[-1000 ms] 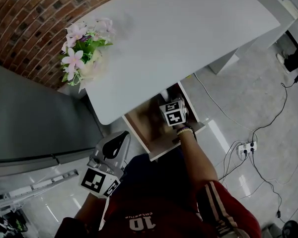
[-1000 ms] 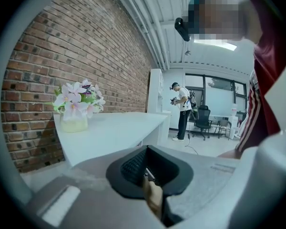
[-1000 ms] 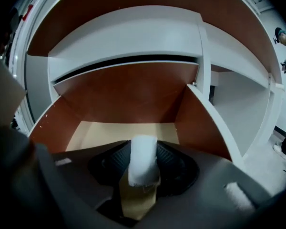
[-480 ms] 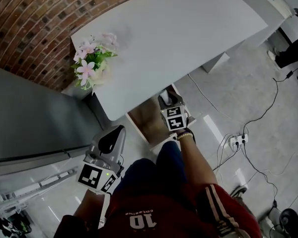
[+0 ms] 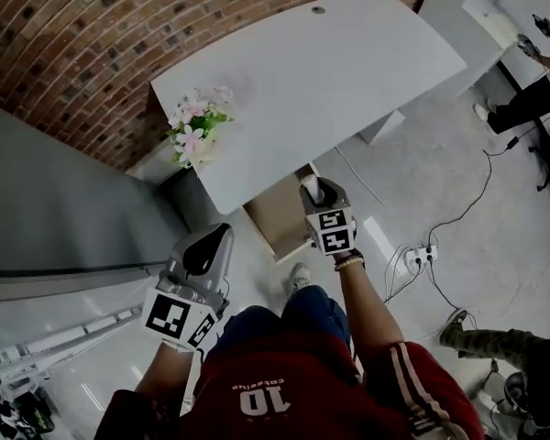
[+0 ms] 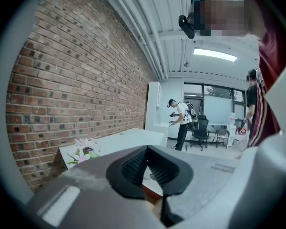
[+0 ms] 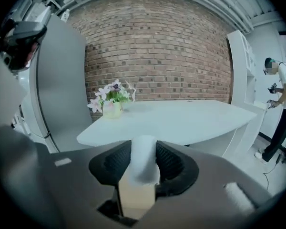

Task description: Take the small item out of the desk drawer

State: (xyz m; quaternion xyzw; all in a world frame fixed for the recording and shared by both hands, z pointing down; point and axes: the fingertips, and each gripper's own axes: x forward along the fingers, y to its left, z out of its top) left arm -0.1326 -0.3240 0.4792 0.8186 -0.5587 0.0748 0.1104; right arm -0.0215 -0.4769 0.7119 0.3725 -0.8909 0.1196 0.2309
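My right gripper [image 5: 313,187] hangs above the open wooden drawer [image 5: 277,220] under the white desk [image 5: 348,62]. It is shut on a small item with a white rounded top and a cream body [image 7: 141,173]; both pads press its sides. The right gripper view looks over the held item [image 5: 310,183] at the desk top [image 7: 181,118]. My left gripper [image 5: 209,241] is held low at the left, beside the person's leg, away from the drawer. In the left gripper view its pads [image 6: 133,166] meet at the tips with nothing between them.
A pot of pink flowers [image 5: 194,128] stands on the desk's left corner by the brick wall. A grey cabinet [image 5: 55,209] is at the left. A power strip [image 5: 420,257] with cables lies on the floor at the right. Another person [image 5: 541,90] stands at the far right.
My right gripper has come up and back out of the drawer with the small item in it. The head view has pulled back from the desk. The left gripper stays low.
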